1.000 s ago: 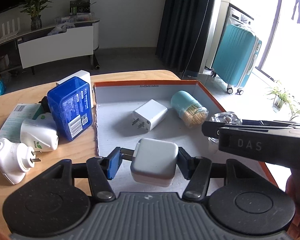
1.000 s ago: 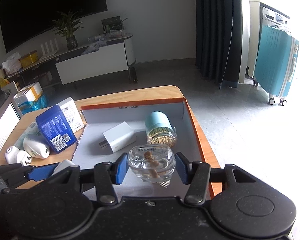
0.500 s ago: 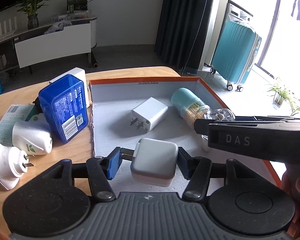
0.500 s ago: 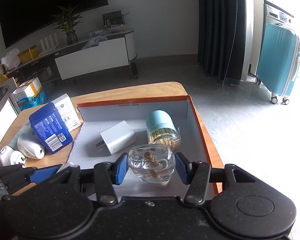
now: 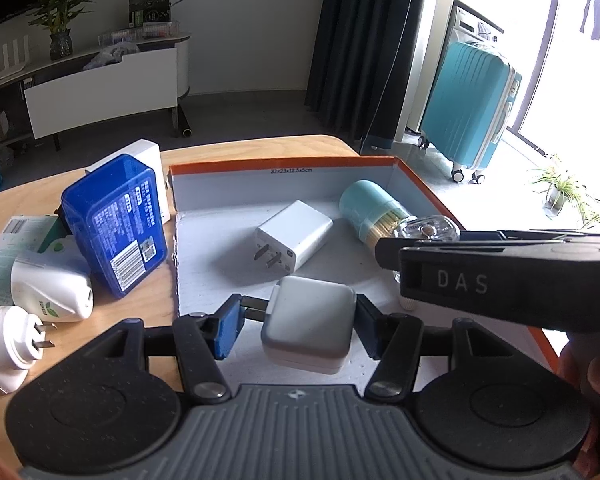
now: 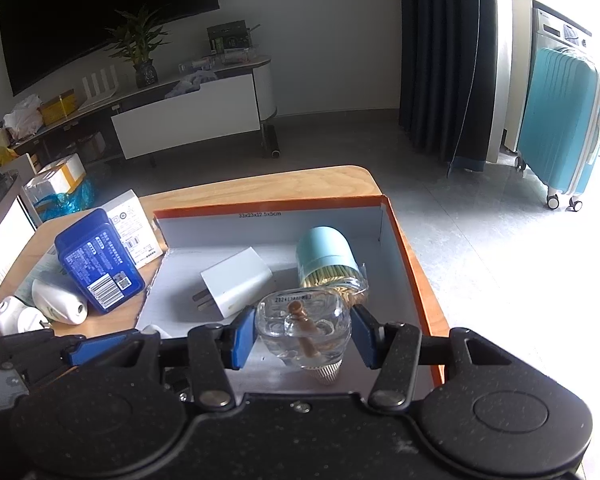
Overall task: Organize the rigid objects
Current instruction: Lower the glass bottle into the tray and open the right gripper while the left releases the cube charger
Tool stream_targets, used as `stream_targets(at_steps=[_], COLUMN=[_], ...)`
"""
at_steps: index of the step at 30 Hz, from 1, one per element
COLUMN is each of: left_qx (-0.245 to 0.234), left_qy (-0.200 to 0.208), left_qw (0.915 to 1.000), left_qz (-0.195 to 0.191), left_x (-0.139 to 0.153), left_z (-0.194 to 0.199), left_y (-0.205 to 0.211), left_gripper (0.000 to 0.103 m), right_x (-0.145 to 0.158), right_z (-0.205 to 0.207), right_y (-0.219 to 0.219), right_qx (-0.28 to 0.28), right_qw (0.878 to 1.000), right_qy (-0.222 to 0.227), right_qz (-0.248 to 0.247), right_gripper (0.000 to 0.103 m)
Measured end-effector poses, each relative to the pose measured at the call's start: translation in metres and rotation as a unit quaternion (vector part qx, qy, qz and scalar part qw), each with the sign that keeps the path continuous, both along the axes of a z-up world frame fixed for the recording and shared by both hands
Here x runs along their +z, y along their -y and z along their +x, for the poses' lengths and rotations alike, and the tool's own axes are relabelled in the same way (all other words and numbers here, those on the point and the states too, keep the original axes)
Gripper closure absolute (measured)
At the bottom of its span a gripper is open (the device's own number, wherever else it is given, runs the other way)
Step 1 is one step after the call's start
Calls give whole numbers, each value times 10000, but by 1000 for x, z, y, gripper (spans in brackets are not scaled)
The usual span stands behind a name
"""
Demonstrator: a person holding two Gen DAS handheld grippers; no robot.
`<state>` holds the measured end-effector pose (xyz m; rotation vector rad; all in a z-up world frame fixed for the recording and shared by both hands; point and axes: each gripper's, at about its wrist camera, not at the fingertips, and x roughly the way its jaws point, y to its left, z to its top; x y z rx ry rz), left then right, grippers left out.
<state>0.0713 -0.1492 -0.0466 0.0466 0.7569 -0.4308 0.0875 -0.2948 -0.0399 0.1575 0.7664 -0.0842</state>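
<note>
Grippers both hang over the orange-rimmed box [image 5: 380, 160]: left gripper [image 5: 296, 326] clamped on a white charger [image 5: 308, 326], right gripper [image 6: 302, 334] clamped on a clear glass bottle [image 6: 302, 330], each held squarely between the blue pads.

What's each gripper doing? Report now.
Left gripper: shut on the white charger.
Right gripper: shut on the clear glass bottle.

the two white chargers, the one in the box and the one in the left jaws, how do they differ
The charger in the box lies free on the box floor; the held charger is clamped in the left gripper above it. The one in the box has sharp-edged, boxy sides; the held one has rounded corners. Both are white with metal prongs pointing left.
</note>
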Motion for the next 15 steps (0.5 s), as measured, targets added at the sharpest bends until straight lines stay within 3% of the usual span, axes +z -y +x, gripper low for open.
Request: stream_targets(at_steps=[7, 8, 15], left_qx=[4, -6, -28], left_qy=[-31, -28, -16], left_qw=[10000, 10000, 10000], left_qz=[6, 6, -16], left_x=[-2, -3, -5], left_z=[3, 4, 7], left_y=[2, 3, 9], left_gripper=[44, 44, 44], right_x=[1, 2, 16], right_z=[8, 8, -6], right_y=[2, 2, 17], right_qx=[6, -8, -249], right_qw=[10000, 10000, 9984], right_qy=[20, 59, 488], right_qz=[72, 47, 135], right_gripper=[38, 33, 32])
